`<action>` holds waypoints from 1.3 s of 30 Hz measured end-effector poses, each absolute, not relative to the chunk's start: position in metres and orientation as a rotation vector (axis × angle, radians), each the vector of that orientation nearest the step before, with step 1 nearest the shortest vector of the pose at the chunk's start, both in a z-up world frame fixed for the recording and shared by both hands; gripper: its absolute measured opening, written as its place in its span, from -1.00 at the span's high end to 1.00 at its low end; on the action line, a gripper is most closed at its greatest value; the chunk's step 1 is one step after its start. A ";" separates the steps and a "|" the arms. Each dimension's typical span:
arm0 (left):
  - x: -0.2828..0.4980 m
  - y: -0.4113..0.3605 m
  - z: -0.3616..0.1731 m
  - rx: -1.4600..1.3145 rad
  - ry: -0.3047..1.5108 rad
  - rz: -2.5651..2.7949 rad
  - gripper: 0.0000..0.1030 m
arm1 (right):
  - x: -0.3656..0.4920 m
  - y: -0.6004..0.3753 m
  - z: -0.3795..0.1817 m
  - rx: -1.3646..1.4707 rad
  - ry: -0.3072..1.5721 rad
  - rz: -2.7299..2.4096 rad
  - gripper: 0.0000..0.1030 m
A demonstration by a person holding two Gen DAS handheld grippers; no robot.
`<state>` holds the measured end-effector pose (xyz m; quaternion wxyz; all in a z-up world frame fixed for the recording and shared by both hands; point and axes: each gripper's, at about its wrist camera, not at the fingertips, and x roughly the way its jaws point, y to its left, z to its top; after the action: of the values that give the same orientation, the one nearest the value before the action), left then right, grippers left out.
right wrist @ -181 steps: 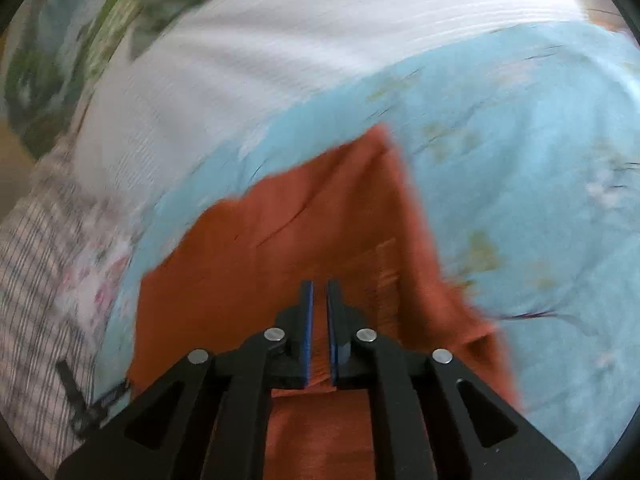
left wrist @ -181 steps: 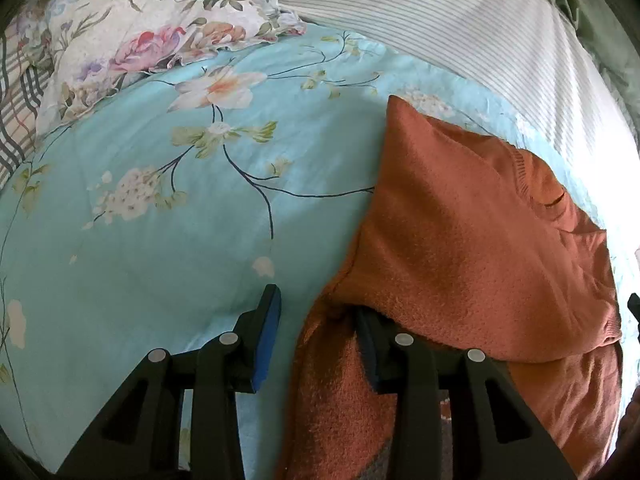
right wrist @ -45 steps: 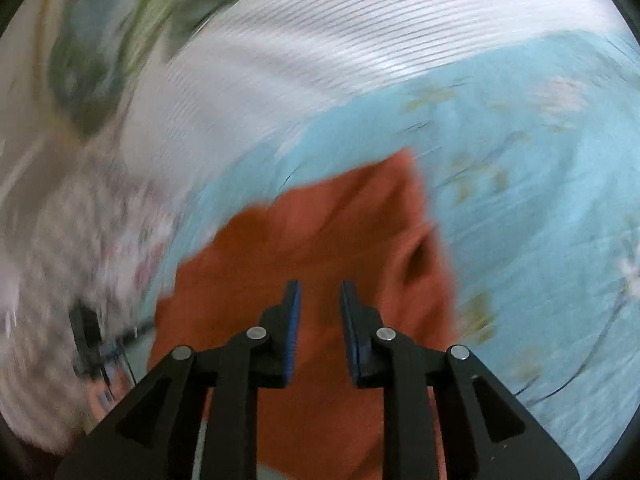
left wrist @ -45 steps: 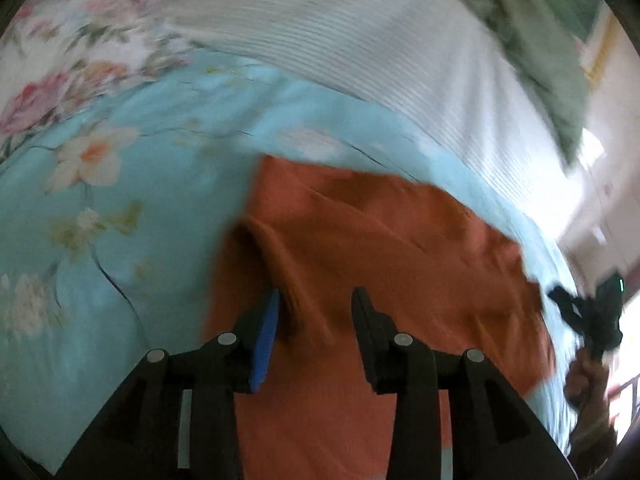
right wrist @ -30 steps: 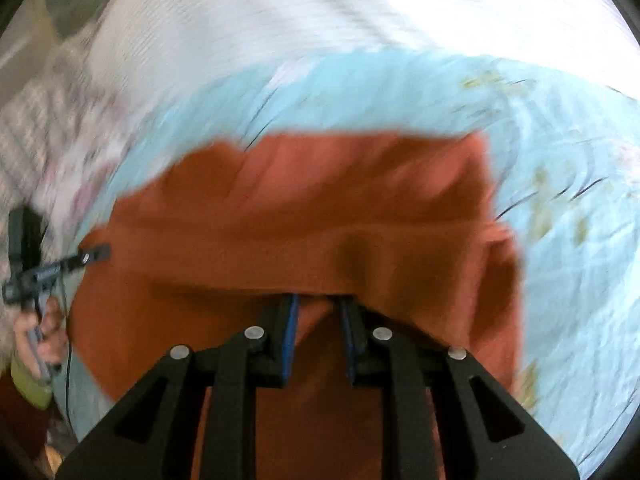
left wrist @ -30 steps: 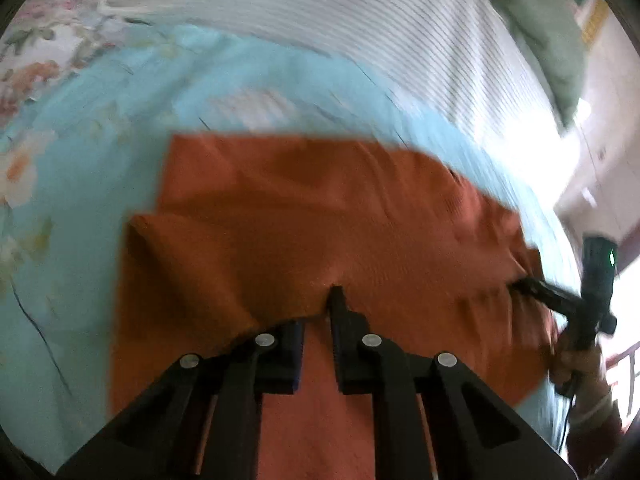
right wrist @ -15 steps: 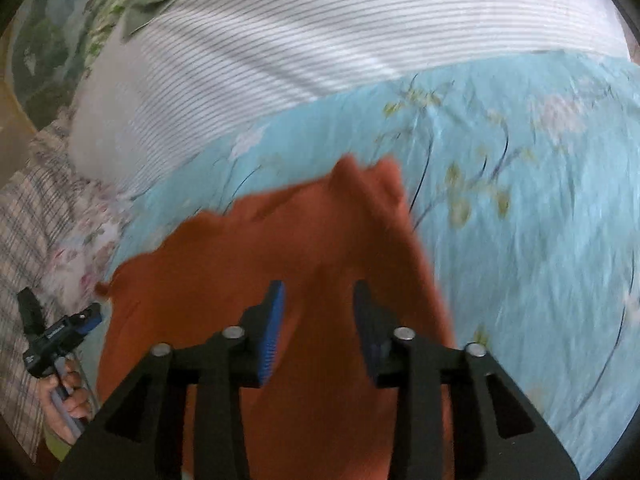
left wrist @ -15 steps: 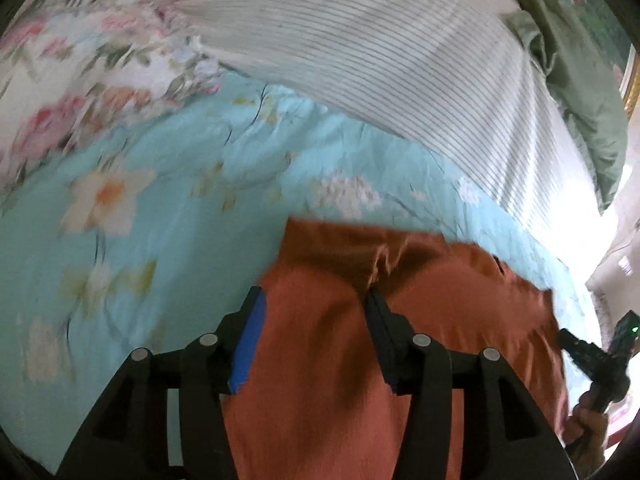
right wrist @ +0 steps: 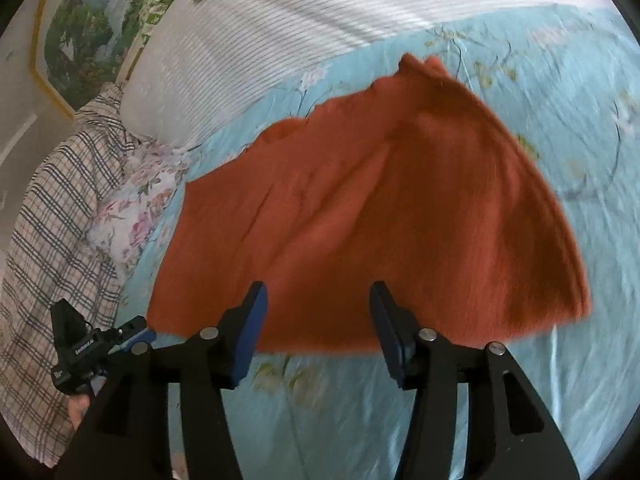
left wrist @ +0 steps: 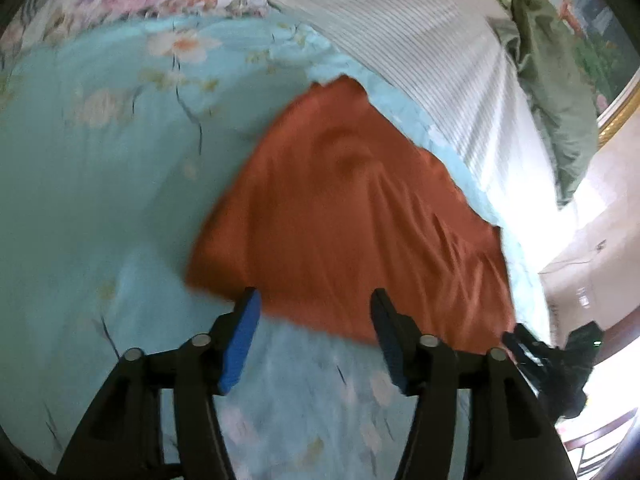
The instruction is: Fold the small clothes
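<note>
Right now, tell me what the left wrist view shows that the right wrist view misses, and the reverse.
Only the left wrist view shows the green cloth lying on the striped sheet and the bright room at the right. Only the right wrist view shows the plaid fabric and the framed landscape picture. Both show the rust-orange garment lying free on the blue floral cover, with the left gripper and the right gripper open.

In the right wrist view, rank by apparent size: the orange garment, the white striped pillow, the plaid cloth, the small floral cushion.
1. orange garment, though it lies nearest the camera.
2. white striped pillow, cut off by the frame.
3. plaid cloth, also cut off.
4. small floral cushion, clearly smallest.
The first two look close; that order is unsure.
</note>
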<state>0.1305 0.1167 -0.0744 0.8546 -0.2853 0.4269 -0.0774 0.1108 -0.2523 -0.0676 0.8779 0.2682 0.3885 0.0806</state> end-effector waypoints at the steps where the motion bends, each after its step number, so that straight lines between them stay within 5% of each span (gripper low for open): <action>1: 0.125 0.113 -0.077 -0.618 0.903 -0.178 -0.29 | 0.108 -0.250 -0.069 0.564 0.814 0.170 -0.06; 9: 0.128 0.099 -0.094 -0.714 0.905 -0.188 -0.60 | 0.088 -0.250 -0.067 0.587 0.819 0.176 -0.10; 17: 0.168 0.115 -0.101 -0.785 0.841 -0.109 -0.60 | 0.085 -0.258 -0.064 0.611 0.803 0.171 -0.10; 20: 0.182 0.117 -0.100 -0.765 0.825 -0.062 -0.35 | 0.088 -0.259 -0.063 0.613 0.800 0.172 -0.11; 22: 0.190 0.123 -0.101 -0.788 0.820 -0.058 0.69 | 0.091 -0.260 -0.062 0.610 0.794 0.175 -0.11; 29: 0.189 0.097 -0.061 -0.665 0.751 -0.127 0.80 | 0.107 -0.283 -0.049 0.617 0.758 0.180 -0.11; 35: 0.192 -0.001 -0.008 -0.380 0.681 -0.354 0.80 | 0.126 -0.313 -0.037 0.659 0.738 0.194 -0.11; 39: 0.198 -0.076 -0.017 -0.148 0.717 -0.429 0.80 | 0.148 -0.318 -0.041 0.679 0.778 0.227 -0.11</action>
<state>0.1982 -0.0762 -0.0173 0.9114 -0.0717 0.3478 -0.2080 0.1481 -0.3180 -0.0409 0.8634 0.3239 0.3713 0.1085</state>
